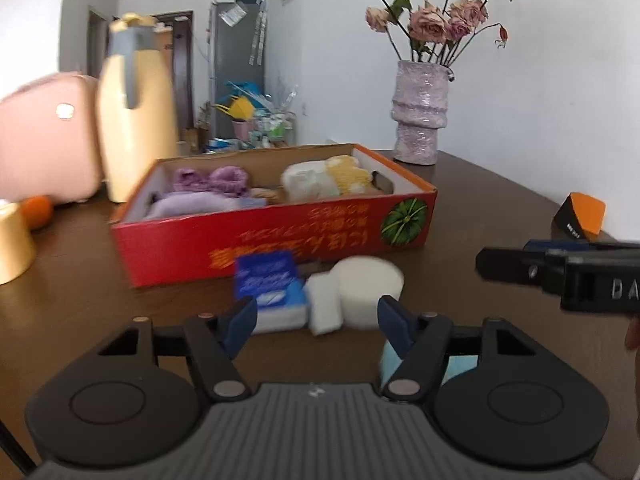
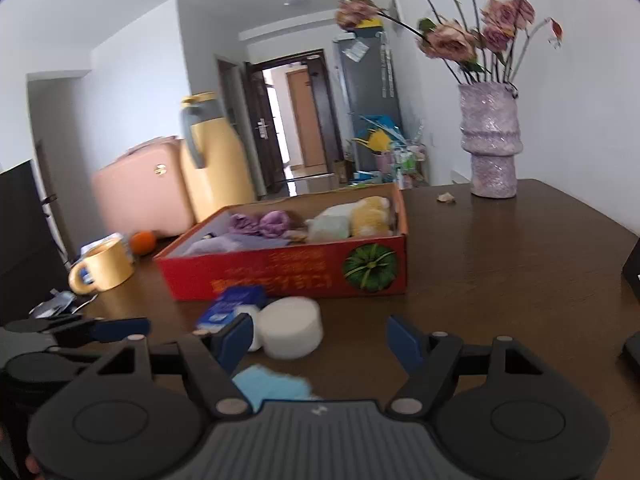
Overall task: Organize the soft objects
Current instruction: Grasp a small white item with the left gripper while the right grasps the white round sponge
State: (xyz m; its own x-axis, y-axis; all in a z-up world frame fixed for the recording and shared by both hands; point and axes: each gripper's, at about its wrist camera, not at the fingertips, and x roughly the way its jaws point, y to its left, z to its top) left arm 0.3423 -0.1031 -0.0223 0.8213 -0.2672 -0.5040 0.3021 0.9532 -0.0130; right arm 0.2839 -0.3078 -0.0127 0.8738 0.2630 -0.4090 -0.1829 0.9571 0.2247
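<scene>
Now both tongs (image 1: 316, 316) (image 2: 320, 338) agape, empty — red box (image 1: 280, 240) lengthwise across table.

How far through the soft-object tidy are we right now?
Partly done: purple cloths and cream and yellow plush pieces already lie in the red box. Nothing is in hand; left gripper and right gripper are both open. Left on the table: blue tissue pack, white round sponge, small white block, light blue cloth.
</scene>
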